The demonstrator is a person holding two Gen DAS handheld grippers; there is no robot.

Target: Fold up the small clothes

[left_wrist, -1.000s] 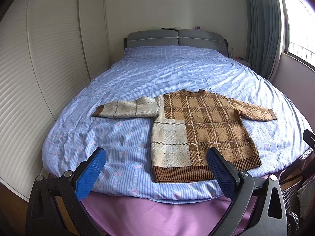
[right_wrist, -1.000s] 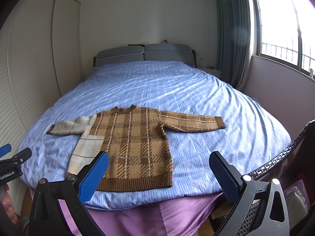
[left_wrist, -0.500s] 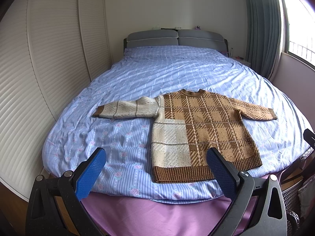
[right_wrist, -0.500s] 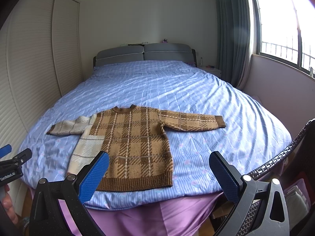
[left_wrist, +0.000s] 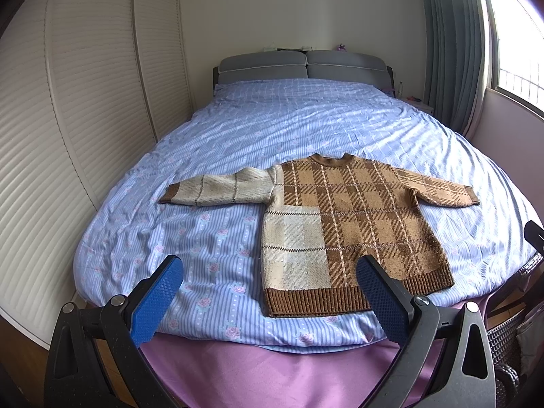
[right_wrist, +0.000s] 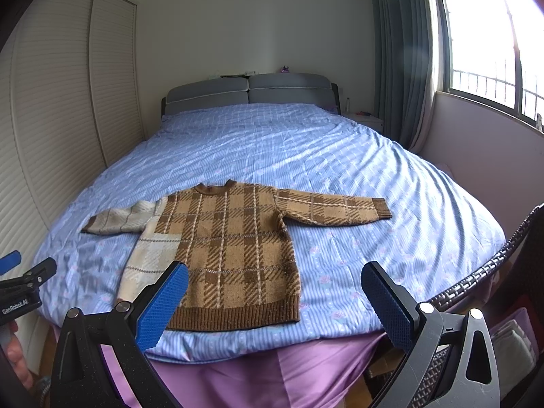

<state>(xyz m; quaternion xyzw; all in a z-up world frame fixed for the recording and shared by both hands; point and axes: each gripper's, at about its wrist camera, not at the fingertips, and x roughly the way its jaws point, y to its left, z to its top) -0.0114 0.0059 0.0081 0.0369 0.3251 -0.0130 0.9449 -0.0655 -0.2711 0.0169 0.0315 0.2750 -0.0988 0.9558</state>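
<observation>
A small brown plaid sweater [left_wrist: 357,224] with a cream left sleeve and lower-left panel lies flat on the blue bed, sleeves spread, hem toward me. It also shows in the right wrist view [right_wrist: 231,251]. My left gripper [left_wrist: 268,297] is open and empty, held off the foot of the bed in front of the hem. My right gripper [right_wrist: 272,301] is open and empty, in front of the hem's right part. The left gripper's edge shows at the far left of the right wrist view [right_wrist: 23,282].
The bed [left_wrist: 306,125] has a blue striped cover over a purple sheet [left_wrist: 272,370] at the foot. White louvred wardrobe doors [left_wrist: 85,102] stand left. A wicker basket [right_wrist: 482,272] stands at the bed's right corner. Curtain and window [right_wrist: 489,51] are at right.
</observation>
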